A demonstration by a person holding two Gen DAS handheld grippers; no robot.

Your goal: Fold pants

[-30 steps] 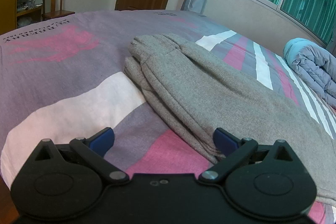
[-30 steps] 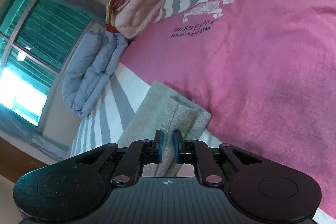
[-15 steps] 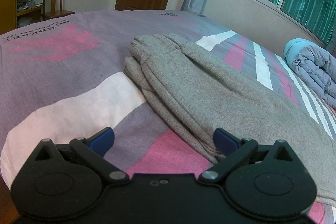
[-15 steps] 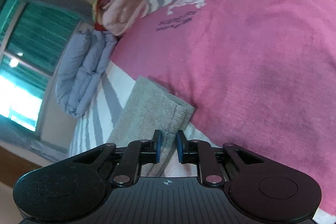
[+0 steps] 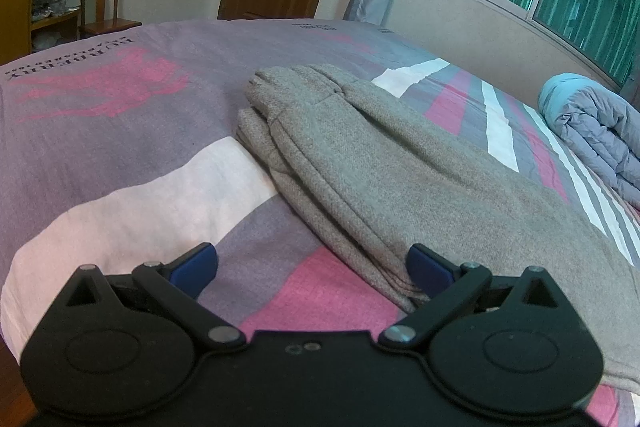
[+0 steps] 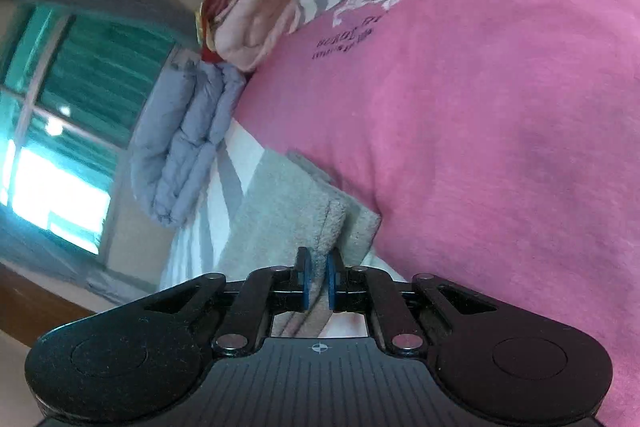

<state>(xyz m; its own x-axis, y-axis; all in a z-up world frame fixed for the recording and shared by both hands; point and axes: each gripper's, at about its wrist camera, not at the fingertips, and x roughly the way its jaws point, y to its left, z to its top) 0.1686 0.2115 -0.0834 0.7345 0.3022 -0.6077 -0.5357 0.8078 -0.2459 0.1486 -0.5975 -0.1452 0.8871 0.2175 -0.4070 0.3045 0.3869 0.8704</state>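
Grey pants lie folded lengthwise on the bed, one gripper pinching their end, the other spread wide.

The bed with its pink, grey and white striped cover (image 5: 120,115) fills the ground ahead of both grippers; the grey knitted fabric pants (image 5: 384,179) stretch away ahead and to the right of the left gripper (image 5: 312,263), whose blue pads stand wide apart, the right pad touching the pants' near edge; a rolled pale-blue quilt (image 5: 596,135) sits far right; the right gripper (image 6: 318,283) is clamped on the pants' cuff end (image 6: 296,211).
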